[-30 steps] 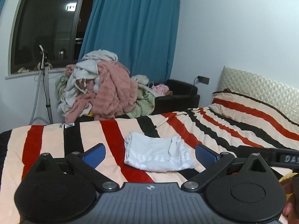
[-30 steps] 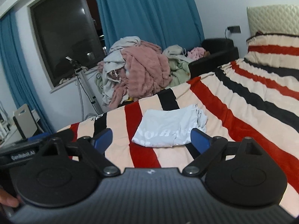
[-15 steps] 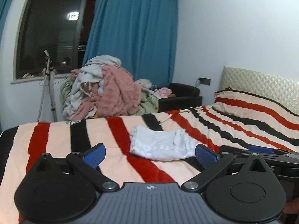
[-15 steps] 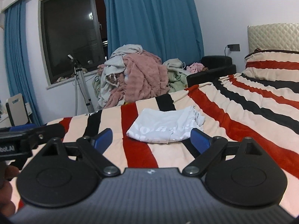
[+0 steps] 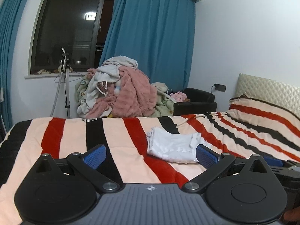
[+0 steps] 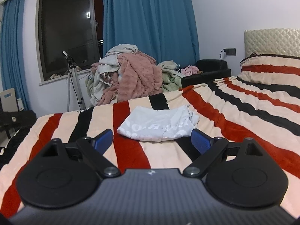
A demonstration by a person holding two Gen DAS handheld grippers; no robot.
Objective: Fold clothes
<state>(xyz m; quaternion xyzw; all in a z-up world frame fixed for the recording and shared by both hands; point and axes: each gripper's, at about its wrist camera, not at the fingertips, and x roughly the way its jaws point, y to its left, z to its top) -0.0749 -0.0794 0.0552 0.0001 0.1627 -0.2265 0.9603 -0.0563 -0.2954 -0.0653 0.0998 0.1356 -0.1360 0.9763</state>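
A folded white garment with faint lettering (image 5: 174,146) (image 6: 159,124) lies on the bed's striped red, black and cream blanket (image 5: 121,140) (image 6: 234,116). My left gripper (image 5: 151,154) is open and empty, low over the blanket, with the garment just ahead and to the right. My right gripper (image 6: 151,140) is open and empty, just short of the garment's near edge. The right gripper's body shows at the right edge of the left wrist view (image 5: 277,164).
A big pile of unfolded clothes and a pink fleece (image 5: 121,93) (image 6: 129,78) sits beyond the bed's far edge, under blue curtains (image 5: 150,37). A stand (image 5: 65,86) is by the window. A black armchair (image 5: 196,101) and the padded headboard (image 5: 268,88) are at the right.
Both grippers have pulled back and tilted up, so more wall and window show. The garment has not moved. Both stay open.
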